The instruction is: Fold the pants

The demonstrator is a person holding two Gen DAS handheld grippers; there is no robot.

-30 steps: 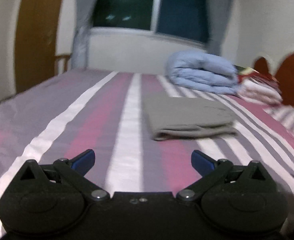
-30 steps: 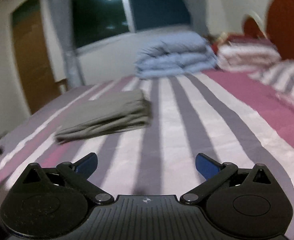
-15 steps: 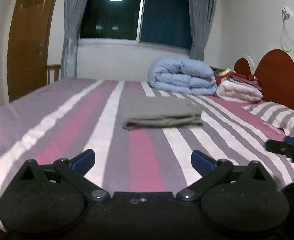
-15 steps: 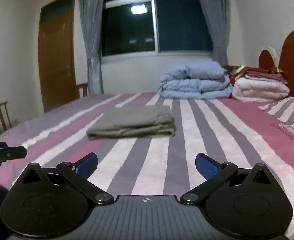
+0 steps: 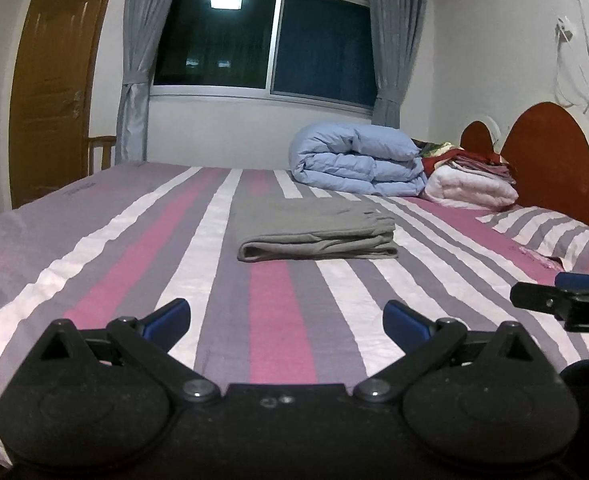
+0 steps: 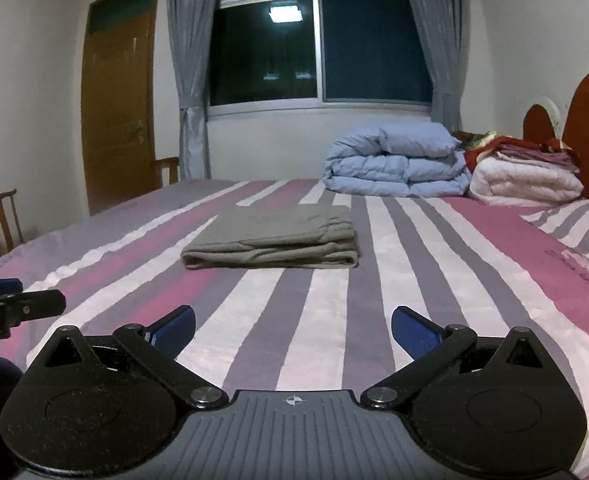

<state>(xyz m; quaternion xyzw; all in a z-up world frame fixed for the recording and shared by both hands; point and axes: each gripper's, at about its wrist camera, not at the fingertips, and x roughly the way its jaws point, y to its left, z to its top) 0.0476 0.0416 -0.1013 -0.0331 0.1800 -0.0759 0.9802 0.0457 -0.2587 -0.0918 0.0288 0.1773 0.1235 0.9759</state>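
Note:
The grey pants (image 5: 314,230) lie folded into a flat rectangle in the middle of the striped bed (image 5: 142,248); they also show in the right wrist view (image 6: 272,238). My left gripper (image 5: 286,318) is open and empty, held well back from the pants near the bed's front edge. My right gripper (image 6: 292,326) is open and empty, also well short of the pants. A fingertip of the right gripper shows at the right edge of the left wrist view (image 5: 566,300), and a fingertip of the left gripper at the left edge of the right wrist view (image 6: 10,306).
A folded light-blue duvet (image 5: 358,164) and a stack of white and red bedding (image 5: 470,184) sit at the far end by the red-brown headboard (image 5: 546,152). A striped pillow (image 5: 550,232) lies at the right. A wooden chair (image 6: 0,216) stands left of the bed.
Both grippers have pulled back and levelled out, away from the folded pants. Each gripper has come into the other's view. The pants have not moved.

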